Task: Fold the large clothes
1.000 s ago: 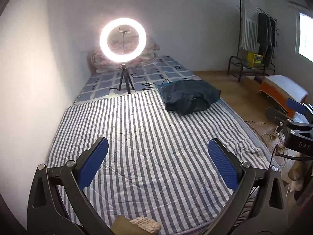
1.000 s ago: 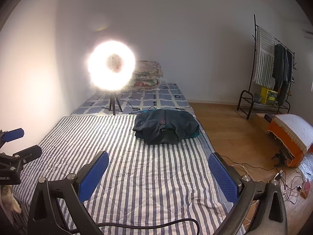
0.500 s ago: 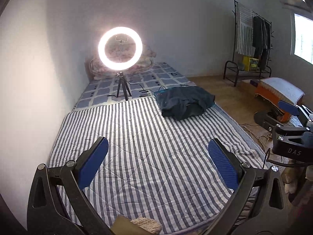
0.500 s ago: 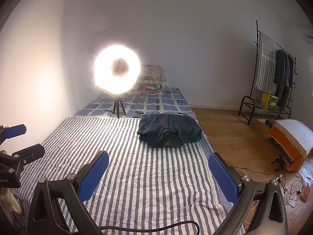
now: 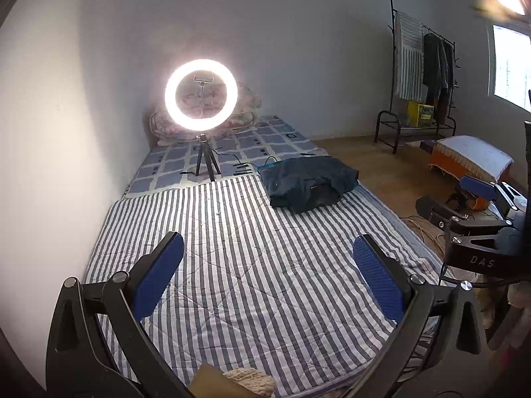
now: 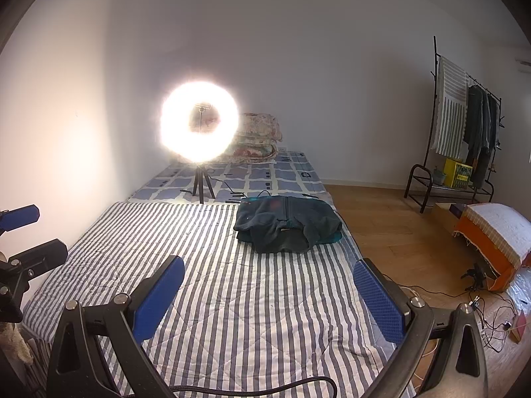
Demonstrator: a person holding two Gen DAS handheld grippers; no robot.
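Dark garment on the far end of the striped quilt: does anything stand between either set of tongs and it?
Nothing visible does. Only bare striped quilt lies between the open right tongs and the dark garment, and likewise for the open left tongs. The ring light on its tripod stands off to the left, beyond the quilt.

"DAS" — on right claw [image 5: 478, 199]

both tools have tilted up, away from the bed [image 5: 265, 265].
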